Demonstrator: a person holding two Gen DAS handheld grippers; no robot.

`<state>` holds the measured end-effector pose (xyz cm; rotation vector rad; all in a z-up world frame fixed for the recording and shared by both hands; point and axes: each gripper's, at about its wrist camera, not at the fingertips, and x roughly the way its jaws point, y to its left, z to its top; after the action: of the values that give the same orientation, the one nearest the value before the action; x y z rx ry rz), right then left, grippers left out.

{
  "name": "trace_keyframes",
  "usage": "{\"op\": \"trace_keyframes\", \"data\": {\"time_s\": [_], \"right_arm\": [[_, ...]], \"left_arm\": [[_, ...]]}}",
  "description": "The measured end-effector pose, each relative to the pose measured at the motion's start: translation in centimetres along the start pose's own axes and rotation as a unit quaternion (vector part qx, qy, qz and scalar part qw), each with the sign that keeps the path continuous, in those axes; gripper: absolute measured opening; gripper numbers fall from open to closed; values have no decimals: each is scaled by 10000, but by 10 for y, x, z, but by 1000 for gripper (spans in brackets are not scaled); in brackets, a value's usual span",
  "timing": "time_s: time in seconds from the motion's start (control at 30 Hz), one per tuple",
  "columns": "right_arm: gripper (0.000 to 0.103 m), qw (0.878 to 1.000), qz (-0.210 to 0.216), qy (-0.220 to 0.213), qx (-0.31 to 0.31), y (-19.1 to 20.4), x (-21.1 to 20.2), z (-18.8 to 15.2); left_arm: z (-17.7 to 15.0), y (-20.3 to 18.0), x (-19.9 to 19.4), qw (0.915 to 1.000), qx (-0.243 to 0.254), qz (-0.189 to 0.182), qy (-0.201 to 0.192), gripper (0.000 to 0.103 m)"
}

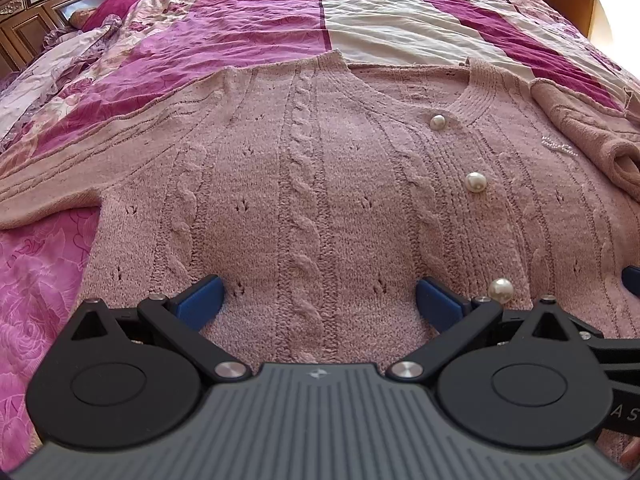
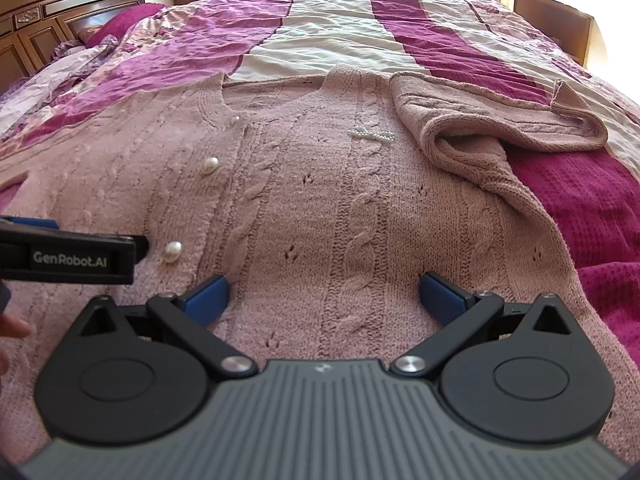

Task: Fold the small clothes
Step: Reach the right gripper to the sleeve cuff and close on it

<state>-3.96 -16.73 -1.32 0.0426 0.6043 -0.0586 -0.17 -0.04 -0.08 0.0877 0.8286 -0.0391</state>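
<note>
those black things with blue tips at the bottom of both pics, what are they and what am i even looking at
They are two hand-held grippers; a person holds one in each hand. Each carries a wide-angle camera looking forward along its two blue-tipped fingers. One picture comes from the left gripper, the other from the right gripper. Both are open and hold nothing. Below them a pink cable-knit cardigan with pearl buttons lies flat on a striped bedspread. Its right-hand sleeve is bunched beside it. The job is to fold it.

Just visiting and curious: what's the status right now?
Left gripper and right gripper: jaws wide open, holding nothing. Pink cardigan flat on bedspread, right sleeve folded in. Nothing in the way.
</note>
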Motion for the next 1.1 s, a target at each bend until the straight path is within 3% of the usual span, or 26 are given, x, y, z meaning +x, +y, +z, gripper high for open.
{"op": "trace_keyframes", "data": {"time_s": [0.4,0.7,0.87,1.1], "right_arm": [[103,9981,540,180,233,-20,-10,17],[103,9953,847,-268,387,-67,-32,53],[103,9957,473,-368,702,-105,-29,73],[103,9955,14,-461,833,-151,-7,87]], "left_arm": [[15,10,-9,9994,-252,-104,234,103],[38,19,-30,9977,-641,-190,100,103],[48,11,-30,9968,-720,-287,190,103],[52,-10,-16,9980,-461,-277,342,103]]}}
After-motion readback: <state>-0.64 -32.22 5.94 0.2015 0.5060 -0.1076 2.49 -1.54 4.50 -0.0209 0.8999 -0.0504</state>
